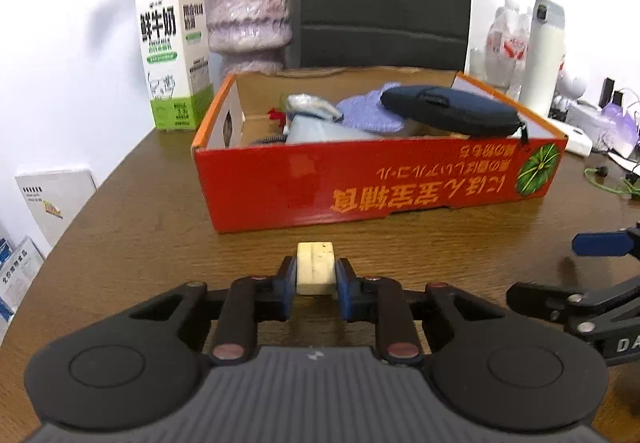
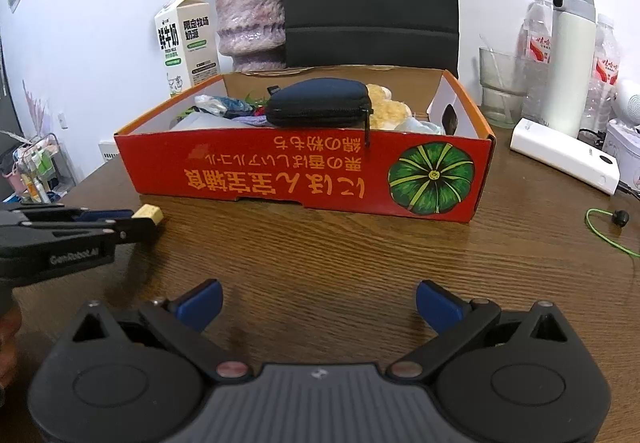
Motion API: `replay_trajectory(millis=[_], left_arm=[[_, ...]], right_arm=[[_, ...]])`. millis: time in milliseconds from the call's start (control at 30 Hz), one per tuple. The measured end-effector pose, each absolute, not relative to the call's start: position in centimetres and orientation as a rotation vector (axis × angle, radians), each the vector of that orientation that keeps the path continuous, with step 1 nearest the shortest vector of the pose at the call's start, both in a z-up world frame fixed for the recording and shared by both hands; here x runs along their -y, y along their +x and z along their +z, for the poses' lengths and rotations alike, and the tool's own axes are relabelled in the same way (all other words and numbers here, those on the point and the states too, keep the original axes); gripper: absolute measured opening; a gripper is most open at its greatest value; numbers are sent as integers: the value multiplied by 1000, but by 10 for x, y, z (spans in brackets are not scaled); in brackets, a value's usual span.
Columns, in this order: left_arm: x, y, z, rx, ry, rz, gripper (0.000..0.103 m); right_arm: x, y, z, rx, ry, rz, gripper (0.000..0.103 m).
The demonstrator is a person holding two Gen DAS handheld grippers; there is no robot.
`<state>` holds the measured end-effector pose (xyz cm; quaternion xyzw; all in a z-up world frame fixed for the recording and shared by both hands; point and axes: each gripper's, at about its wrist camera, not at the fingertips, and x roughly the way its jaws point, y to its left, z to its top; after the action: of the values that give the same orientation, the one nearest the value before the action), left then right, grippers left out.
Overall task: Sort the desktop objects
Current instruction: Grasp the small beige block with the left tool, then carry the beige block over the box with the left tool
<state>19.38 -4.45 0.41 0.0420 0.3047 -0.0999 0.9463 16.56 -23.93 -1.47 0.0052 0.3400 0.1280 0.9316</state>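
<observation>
Between left gripper (image 1: 315,279) pads, eraser (image 1: 315,267)

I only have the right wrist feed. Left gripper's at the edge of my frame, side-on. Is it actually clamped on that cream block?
Observer: Yes. In the left wrist view both blue pads press the sides of the cream block; left gripper is shut on it.
Operator: Anything in the red box I can't see behind the pouch?
Observer: A lilac knitted cloth lies under the dark pouch in the red box.
Operator: My gripper?
Observer: Right gripper is open, holding nothing.
</observation>
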Motion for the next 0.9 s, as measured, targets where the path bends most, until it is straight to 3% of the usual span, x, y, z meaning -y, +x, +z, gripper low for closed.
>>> replay_trajectory(millis=[500, 900], left_arm=[[44, 168, 55, -436, 15, -273, 22], [61, 222, 81, -386, -104, -267, 22]], right_arm=[[245, 154, 22, -558, 55, 290, 103], [248, 193, 60, -456, 126, 278, 103]])
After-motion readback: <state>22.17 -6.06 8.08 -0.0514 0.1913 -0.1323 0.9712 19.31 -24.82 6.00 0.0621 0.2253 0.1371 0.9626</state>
